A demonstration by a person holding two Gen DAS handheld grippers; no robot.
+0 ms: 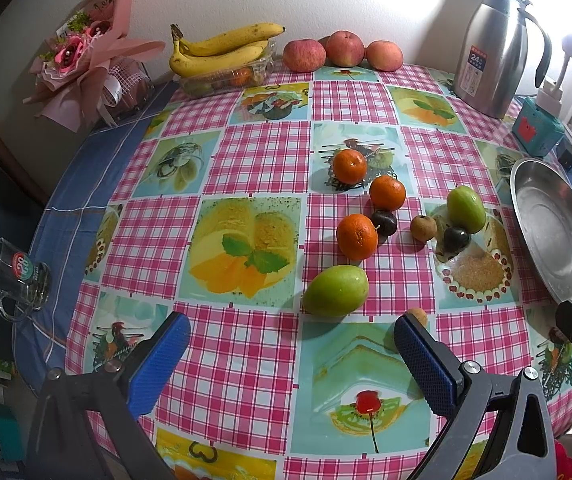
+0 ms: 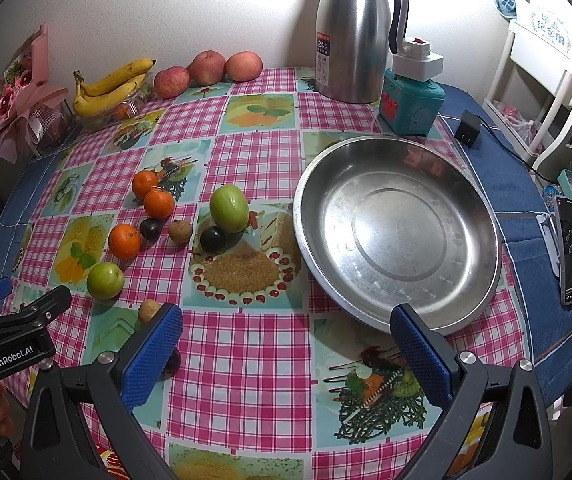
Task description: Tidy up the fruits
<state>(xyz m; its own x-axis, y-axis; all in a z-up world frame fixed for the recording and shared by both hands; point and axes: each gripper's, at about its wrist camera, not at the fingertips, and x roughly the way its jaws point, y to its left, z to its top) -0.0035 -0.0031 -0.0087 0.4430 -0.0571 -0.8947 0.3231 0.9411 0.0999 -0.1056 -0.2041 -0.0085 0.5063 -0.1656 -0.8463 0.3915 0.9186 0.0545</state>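
Observation:
Loose fruit lies on the checked tablecloth: three oranges (image 1: 356, 236) (image 2: 124, 241), two green fruits (image 1: 335, 290) (image 2: 229, 208), two dark plums (image 1: 384, 222) (image 2: 212, 239) and small brown fruits (image 1: 423, 227) (image 2: 180, 231). A wide steel pan (image 2: 397, 232) (image 1: 553, 236) stands empty to their right. My left gripper (image 1: 291, 360) is open and empty, just short of the near green fruit. My right gripper (image 2: 286, 356) is open and empty at the pan's near rim.
Bananas (image 1: 222, 50) on a clear box and three apples (image 1: 343, 48) sit by the back wall. A steel thermos (image 2: 351, 32), a teal box (image 2: 409, 100), a charger (image 2: 467, 132) and a phone (image 2: 569, 248) are on the right. A glass mug (image 1: 18, 276) and a bouquet (image 1: 86, 52) are on the left.

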